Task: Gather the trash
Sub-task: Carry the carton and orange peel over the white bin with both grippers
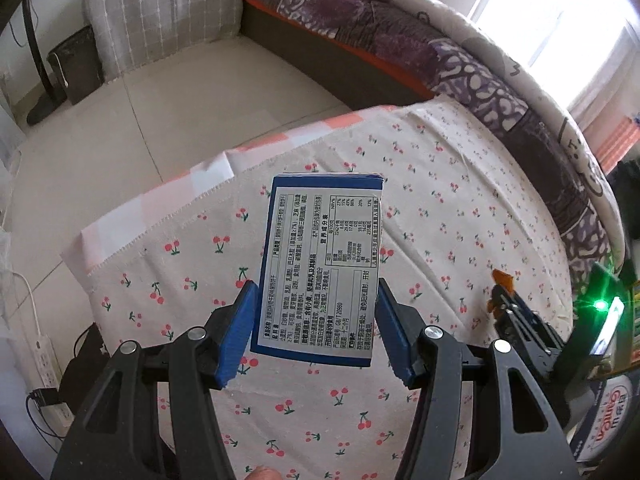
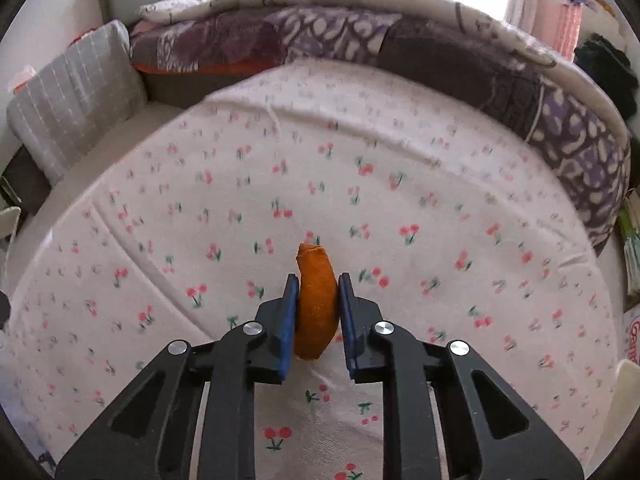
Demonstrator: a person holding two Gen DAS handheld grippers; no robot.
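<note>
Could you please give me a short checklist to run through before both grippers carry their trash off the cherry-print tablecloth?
1. Left gripper clamped on the blue-edged printed cardboard box: ok, both pads touch its sides.
2. Box clear of the cherry-print tablecloth: cannot tell.
3. Right gripper closed on the curled orange peel piece: ok.
4. Peel lifted off the cloth: cannot tell.
5. Bin within sight: ok, a dark floor bin stands by the grey checked cushion.
</note>
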